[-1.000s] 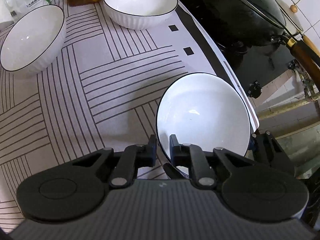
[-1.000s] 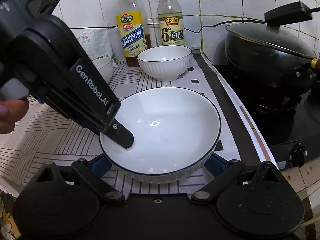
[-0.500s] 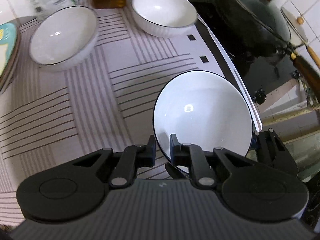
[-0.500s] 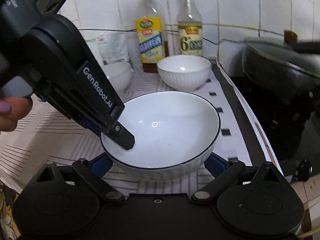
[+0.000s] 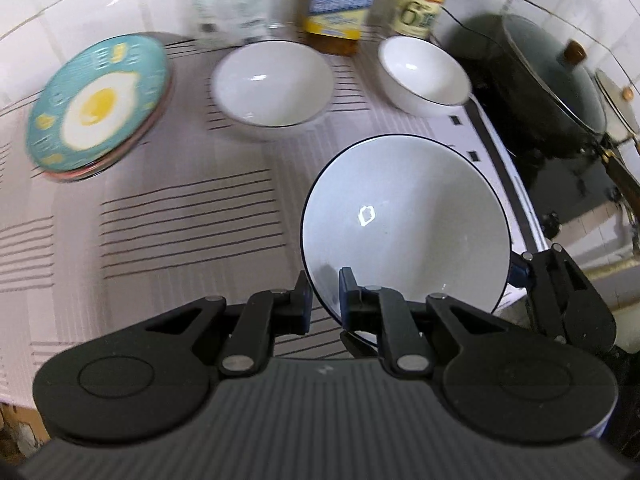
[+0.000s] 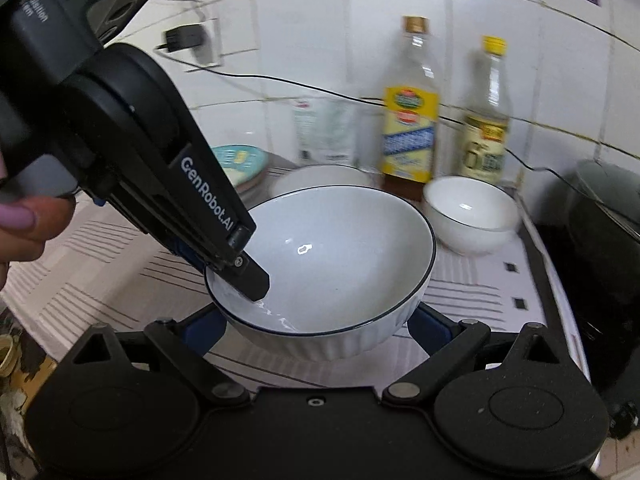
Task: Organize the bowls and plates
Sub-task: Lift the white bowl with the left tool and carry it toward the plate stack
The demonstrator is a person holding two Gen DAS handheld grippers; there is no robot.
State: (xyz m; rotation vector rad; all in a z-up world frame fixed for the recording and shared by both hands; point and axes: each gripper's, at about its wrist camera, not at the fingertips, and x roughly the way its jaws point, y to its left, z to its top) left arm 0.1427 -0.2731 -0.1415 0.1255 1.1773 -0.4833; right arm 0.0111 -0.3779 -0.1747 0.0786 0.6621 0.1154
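Tiled kitchen counter with striped cloth [image 5: 180, 216], left gripper [image 5: 323, 295] clamped on near rim of white bowl [image 5: 404, 216], right gripper [image 6: 316, 328] cradling its sides, bowl lifted, two bowls beyond.

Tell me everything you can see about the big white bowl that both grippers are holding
The big white bowl looks like glazed ceramic, with a thin dark line round the rim, a ribbed outer wall and a glossy, empty inside. It sits roughly upright, seemingly lifted just above the striped cloth. The left gripper pinches its rim, one finger inside, one outside. The right gripper cradles its lower wall between both blue-padded fingers. Nothing else touches it.
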